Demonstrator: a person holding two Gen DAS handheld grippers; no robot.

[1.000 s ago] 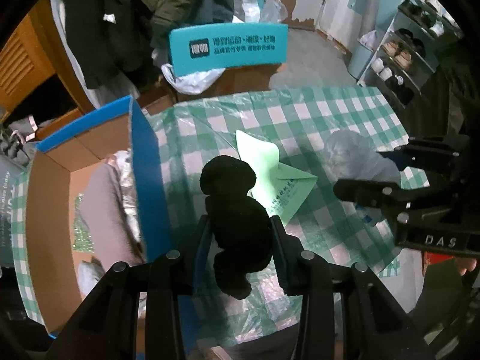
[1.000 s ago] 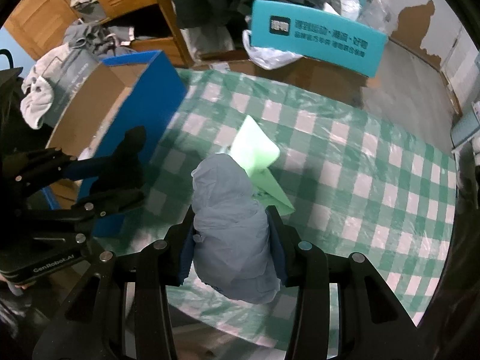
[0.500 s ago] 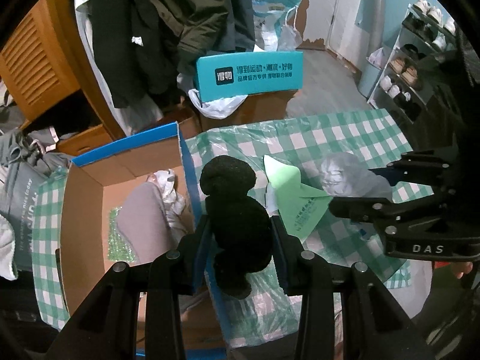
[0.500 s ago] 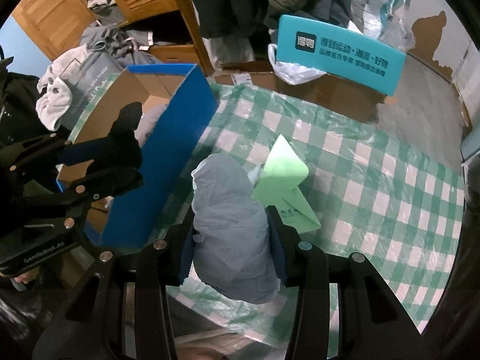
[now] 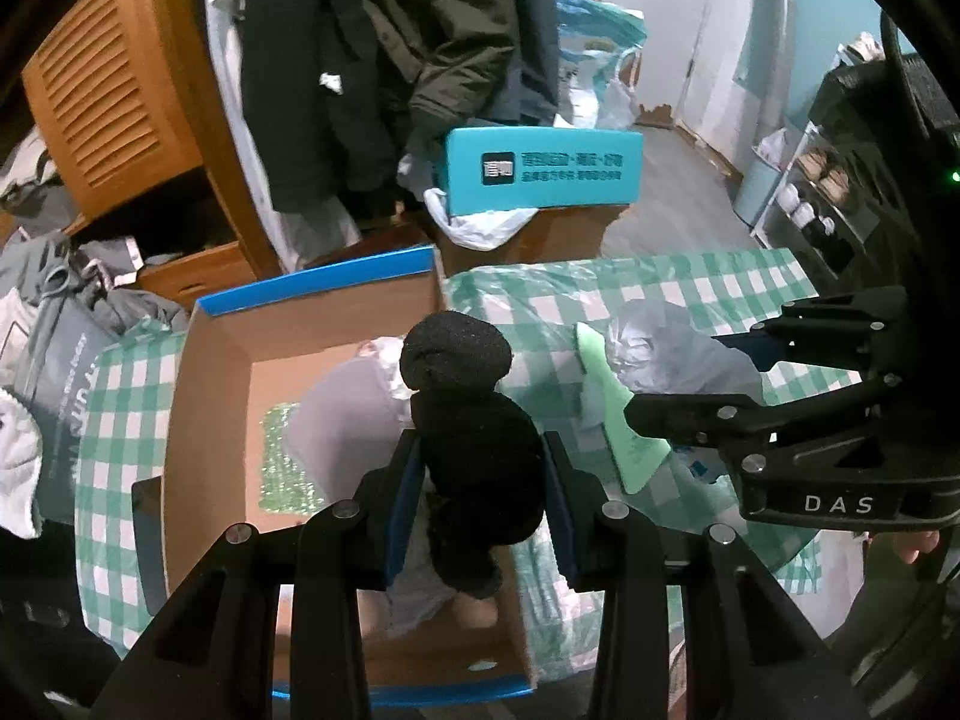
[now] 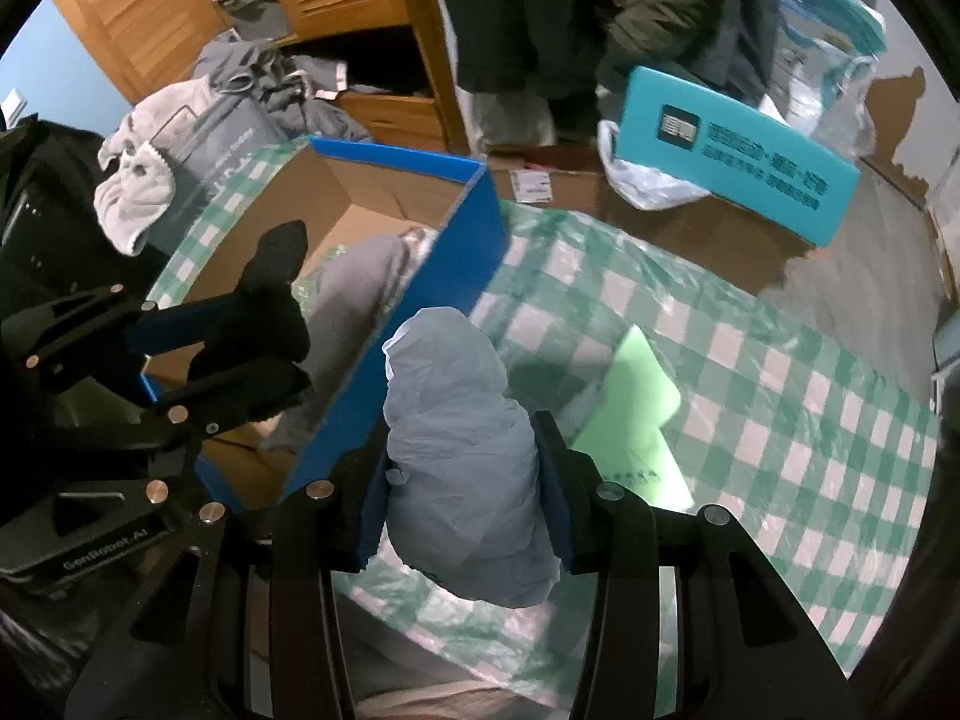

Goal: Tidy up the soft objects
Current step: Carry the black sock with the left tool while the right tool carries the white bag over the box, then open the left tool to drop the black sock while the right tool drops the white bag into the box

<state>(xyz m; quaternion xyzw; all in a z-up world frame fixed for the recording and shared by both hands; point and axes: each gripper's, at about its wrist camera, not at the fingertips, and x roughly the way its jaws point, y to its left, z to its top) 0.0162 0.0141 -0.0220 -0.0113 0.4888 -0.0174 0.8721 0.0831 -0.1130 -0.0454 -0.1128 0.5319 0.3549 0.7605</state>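
black bundle [image 5: 474,438] now over box [image 5: 210,360]

both grippers, left [image 5: 480,480] and right [image 6: 465,492], angled downward, fingers clamped.

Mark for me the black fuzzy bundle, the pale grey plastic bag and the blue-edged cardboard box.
Black fuzzy bundle [image 5: 474,438], left wrist view, its middle bulge.
Pale grey plastic bag [image 6: 462,450], right wrist view, its crumpled middle.
Blue-edged cardboard box [image 6: 462,246], right wrist view, its blue outer wall.
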